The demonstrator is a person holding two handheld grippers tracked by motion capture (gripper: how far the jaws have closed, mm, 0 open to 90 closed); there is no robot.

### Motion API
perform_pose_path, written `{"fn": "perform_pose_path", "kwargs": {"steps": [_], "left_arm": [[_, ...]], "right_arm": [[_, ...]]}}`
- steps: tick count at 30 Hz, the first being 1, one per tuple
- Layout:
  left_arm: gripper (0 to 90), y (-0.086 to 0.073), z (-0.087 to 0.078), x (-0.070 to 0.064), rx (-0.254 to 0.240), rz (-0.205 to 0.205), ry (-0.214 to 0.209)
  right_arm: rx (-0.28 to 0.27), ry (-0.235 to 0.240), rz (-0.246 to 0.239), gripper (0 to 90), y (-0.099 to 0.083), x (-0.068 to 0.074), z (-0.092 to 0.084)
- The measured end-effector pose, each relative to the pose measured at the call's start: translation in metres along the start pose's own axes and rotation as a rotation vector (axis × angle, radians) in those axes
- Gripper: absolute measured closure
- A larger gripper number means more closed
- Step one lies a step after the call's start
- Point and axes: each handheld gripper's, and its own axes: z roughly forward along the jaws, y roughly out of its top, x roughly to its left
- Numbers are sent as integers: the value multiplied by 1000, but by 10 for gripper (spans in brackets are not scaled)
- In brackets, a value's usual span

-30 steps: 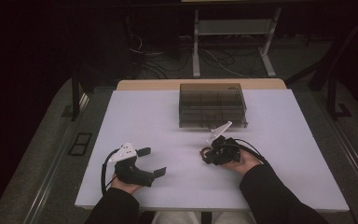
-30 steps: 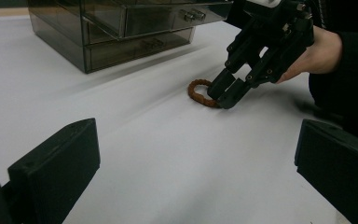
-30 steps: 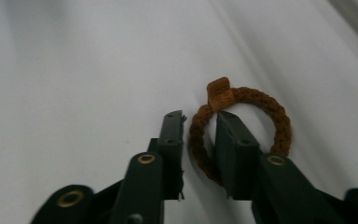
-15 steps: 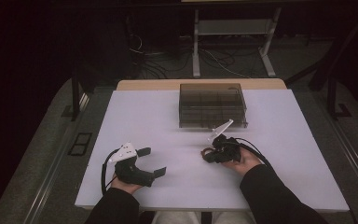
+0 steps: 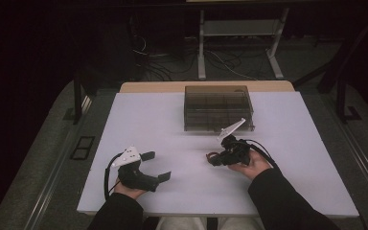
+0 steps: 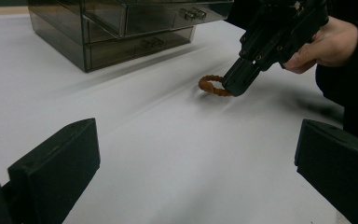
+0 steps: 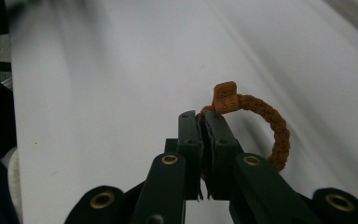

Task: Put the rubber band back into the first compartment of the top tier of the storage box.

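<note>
Right gripper [image 7: 204,140] has just closed its jaws on the brown braided loop [image 7: 270,126] lying on the table [image 5: 163,120] near the drawer box [image 5: 218,108], left gripper [image 5: 146,167] idle, jaws wide; lift slowly, keeping the pinch centred.

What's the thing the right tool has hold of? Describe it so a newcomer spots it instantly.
Start at the white table and find the smoky clear drawer box at its far middle. Just in front of that box, nearer the person, the right tool is shut on a small braided loop. It is rust-brown cord with a flat tag of the same colour, the one loose small item on the white surface.
</note>
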Motion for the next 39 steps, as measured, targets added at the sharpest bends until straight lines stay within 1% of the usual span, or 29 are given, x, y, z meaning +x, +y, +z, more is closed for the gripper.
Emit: {"fn": "perform_pose_path", "kwargs": {"steps": [2,5,13,18,26,27,33,38,39], "left_arm": [[0,0,0,0,0,-1,-1],[0,0,0,0,1,1,0],[0,0,0,0,-1,0,-1],[0,0,0,0,-1,-1,-1],[0,0,0,0,-1,0,-1],[0,0,0,0,-1,0,-1],[0,0,0,0,-2,-2,-1],[0,0,0,0,-1,-1,-1],[0,0,0,0,-2,-1,-2]], "right_arm": [[-6,5,-6,849,0,0,-2],[-13,11,-2,849,2,2,-5],[-18,20,-7,849,7,6,-10],[-16,20,-19,849,12,8,-14],[-28,17,-42,849,21,9,-20],[-29,15,-36,849,22,9,-21],[-32,11,-43,849,27,10,-26],[-33,5,-62,849,32,10,-30],[-37,10,-55,849,33,11,-31]]}}
